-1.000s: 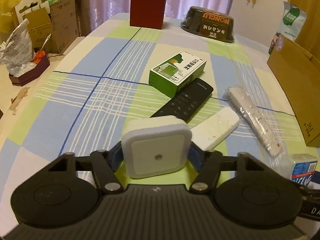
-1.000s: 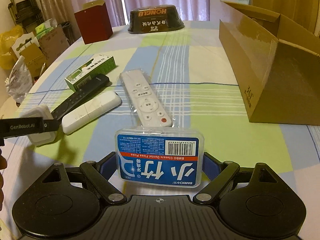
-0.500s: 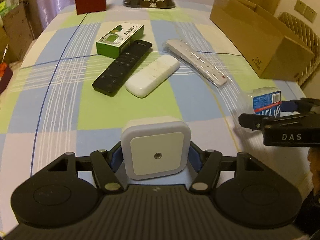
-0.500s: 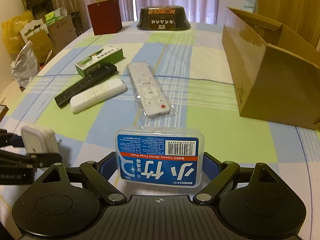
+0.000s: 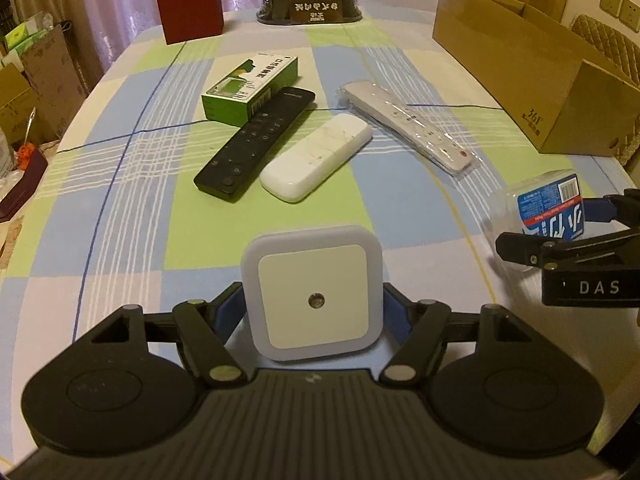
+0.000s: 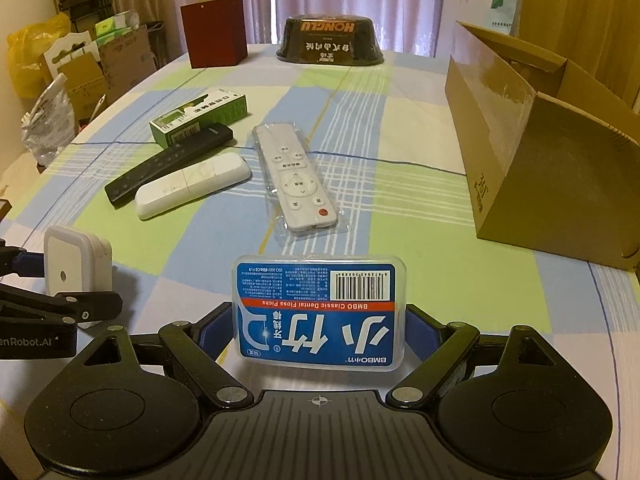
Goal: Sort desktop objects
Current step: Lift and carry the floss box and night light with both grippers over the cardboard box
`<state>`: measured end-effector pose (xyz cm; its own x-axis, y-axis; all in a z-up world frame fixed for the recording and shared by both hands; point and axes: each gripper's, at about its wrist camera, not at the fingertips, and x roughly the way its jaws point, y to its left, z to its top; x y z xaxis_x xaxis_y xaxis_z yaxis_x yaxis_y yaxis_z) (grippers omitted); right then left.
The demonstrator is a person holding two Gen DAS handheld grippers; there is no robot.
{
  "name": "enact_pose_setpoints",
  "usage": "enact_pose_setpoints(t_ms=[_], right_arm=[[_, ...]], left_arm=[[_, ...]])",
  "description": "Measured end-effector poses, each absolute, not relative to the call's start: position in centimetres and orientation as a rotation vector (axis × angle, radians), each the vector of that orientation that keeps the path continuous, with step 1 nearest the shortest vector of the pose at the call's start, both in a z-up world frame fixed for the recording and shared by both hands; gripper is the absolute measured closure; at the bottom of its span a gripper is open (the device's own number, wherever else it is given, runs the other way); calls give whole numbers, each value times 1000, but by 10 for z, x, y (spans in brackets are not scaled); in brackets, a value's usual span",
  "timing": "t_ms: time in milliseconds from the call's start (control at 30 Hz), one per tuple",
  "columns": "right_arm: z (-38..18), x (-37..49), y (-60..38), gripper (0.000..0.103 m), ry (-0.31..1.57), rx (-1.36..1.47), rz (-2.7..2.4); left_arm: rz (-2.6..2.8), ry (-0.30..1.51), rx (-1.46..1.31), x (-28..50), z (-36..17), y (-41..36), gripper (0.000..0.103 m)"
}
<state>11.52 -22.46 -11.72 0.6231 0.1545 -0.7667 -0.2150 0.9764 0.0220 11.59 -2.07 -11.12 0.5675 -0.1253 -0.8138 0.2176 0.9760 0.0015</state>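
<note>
Both tools are loaded and carried above the checked tablecloth [image 5: 120, 208], so the step in hand looks like transport, not pickup. The left gripper [image 5: 312, 312] is clamped on a square white night light [image 5: 312, 296] at lower centre of its view; the right gripper [image 6: 320, 332] is clamped on a blue-labelled dental floss pick box [image 6: 318, 312], likewise lower centre. Left on the cloth mid-frame are a green carton [image 5: 250, 88], a black remote [image 5: 256, 144], a white remote [image 5: 316, 158] and a bagged remote [image 5: 408, 124]. The open cardboard box [image 6: 520, 160] at right seems the likely destination; next would be carrying each item over its rim and releasing
</note>
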Motion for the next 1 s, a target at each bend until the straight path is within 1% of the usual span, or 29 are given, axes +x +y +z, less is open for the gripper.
enact_pose_setpoints(t_ms=[33,133,433,1000], right_arm=[[-117,115,-225,16,872,-72,212],[-117,115,-225,16,874,-68,210],[-102,107,-229,16,865,-48,210],[-39,77,-264,16,775,21,148]], left_arm=[[-204,947,106,116,-111,-21,41],[-208,950,112,115,-111,-22,41],[-238,939,126,109,-95,-27,42],[-306,862,144,93,-37,-55,42]])
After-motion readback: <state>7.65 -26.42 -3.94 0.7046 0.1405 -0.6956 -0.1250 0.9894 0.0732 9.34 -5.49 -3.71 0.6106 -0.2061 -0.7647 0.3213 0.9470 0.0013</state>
